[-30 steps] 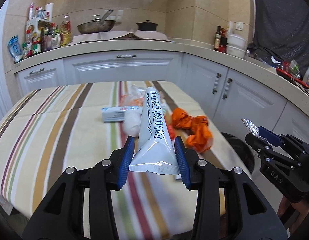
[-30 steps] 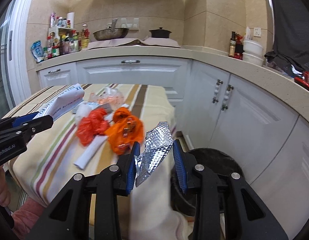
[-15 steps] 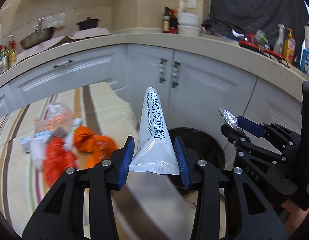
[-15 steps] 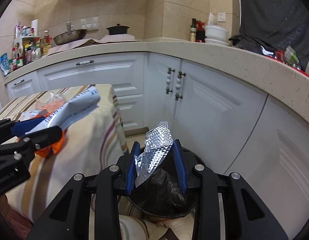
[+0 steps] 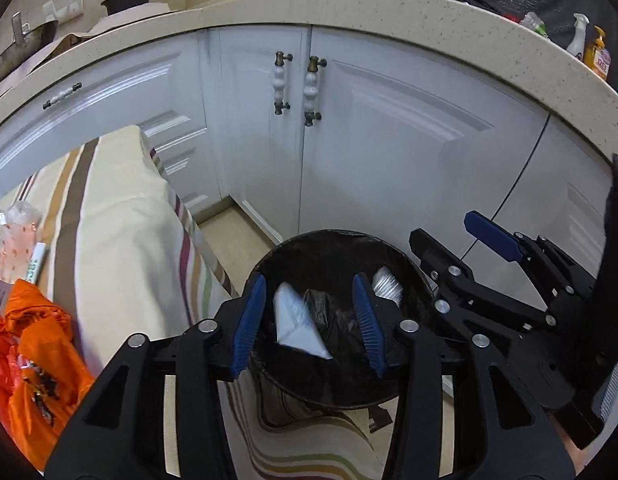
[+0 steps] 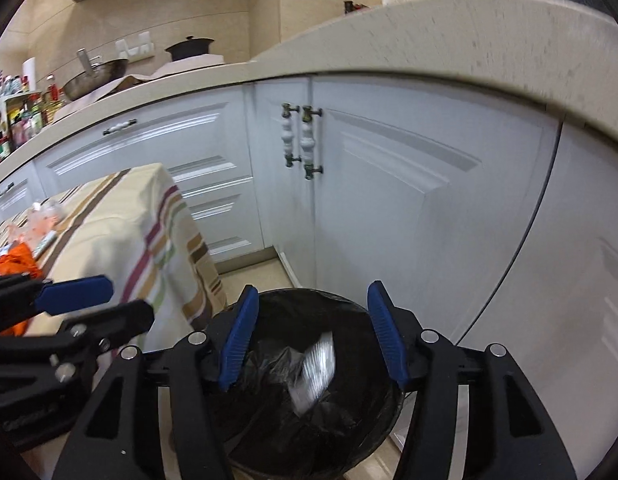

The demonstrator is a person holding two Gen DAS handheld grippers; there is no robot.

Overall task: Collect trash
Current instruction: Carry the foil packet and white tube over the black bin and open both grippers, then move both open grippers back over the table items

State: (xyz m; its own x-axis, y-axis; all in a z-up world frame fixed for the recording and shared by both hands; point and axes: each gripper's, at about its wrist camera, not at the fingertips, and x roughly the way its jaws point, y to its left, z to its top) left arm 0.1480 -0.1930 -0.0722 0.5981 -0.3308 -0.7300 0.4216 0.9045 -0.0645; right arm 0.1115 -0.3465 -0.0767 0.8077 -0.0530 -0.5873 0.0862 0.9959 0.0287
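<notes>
Both grippers hang over a black-lined trash bin (image 5: 333,248) (image 6: 349,432) on the floor by the table corner. My left gripper (image 5: 309,320) has its jaws opening; the white milk-powder sachet (image 5: 297,326) is loose and dropping into the bin, clear of the pads. My right gripper (image 6: 313,340) has its jaws opening too, and the silver foil wrapper (image 6: 315,372) falls blurred inside the bin, also seen as the foil wrapper (image 5: 385,284). In the left wrist view the right gripper (image 5: 449,236) stands open at the bin's right rim. The left gripper (image 6: 109,300) shows at lower left in the right wrist view.
Orange plastic bags (image 5: 33,356) and a clear bag (image 5: 19,224) lie on the striped tablecloth (image 5: 121,220) at left. White cabinet doors (image 5: 389,152) and a speckled counter (image 5: 349,4) stand close behind the bin. Beige floor (image 5: 229,228) shows between table and cabinets.
Both grippers swung right from the table to above the bin and tilted down. Both have let go: the sachet and the foil wrapper have left the pads and drop into the bin.
</notes>
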